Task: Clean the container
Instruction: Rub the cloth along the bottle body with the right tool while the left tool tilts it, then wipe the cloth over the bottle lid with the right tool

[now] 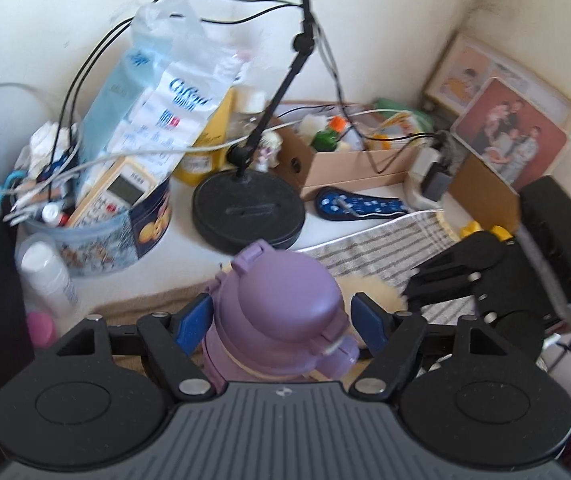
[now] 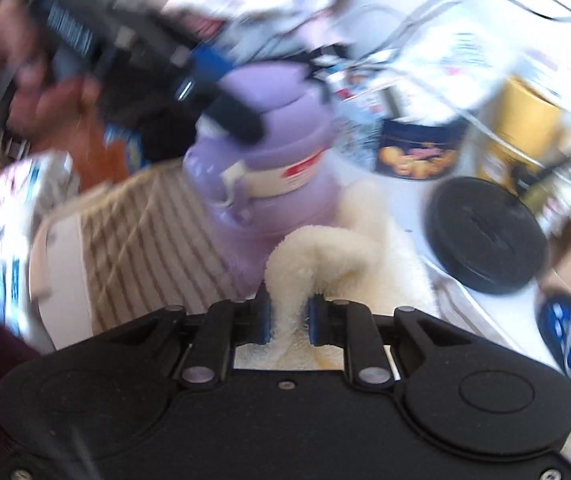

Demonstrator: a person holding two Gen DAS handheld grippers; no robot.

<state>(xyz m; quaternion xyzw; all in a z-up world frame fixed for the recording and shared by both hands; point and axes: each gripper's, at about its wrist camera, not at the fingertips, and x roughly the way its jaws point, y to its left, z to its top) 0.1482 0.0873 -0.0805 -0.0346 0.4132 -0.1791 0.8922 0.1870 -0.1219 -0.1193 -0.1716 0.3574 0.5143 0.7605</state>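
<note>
In the left wrist view, your left tool (image 1: 285, 320) is sitting at the bottom centre of the frame with its blue pads (image 1: 195, 322) spread wide on either side of the purple container (image 1: 281, 320); the left pad is lying against the container's side while the right pad is standing just clear of it, so nothing is being squeezed. The container is standing upright at lower centre, its lid closed, on a striped cloth (image 1: 385, 252) spread over the white table (image 1: 189, 256). Just beyond it, the black round lamp base (image 1: 248, 210) is resting on the table, with a blue cookie tin (image 1: 97, 232) stuffed with odds and ends at the left and a cardboard box (image 1: 349, 164) at the upper right. Your right tool (image 1: 465, 280) is showing as a black shape at the right edge, near the container. In the right wrist view, which is blurred, your right tool (image 2: 288, 316) is clamping narrowly on a fluffy white cloth (image 2: 321, 264) at lower centre, a fold of it bulging up between the pads. The purple container (image 2: 269, 160) is standing at centre frame just behind that cloth, and your left tool (image 2: 221, 92) is reaching in from the upper left, one finger lying across the container's top.
</note>
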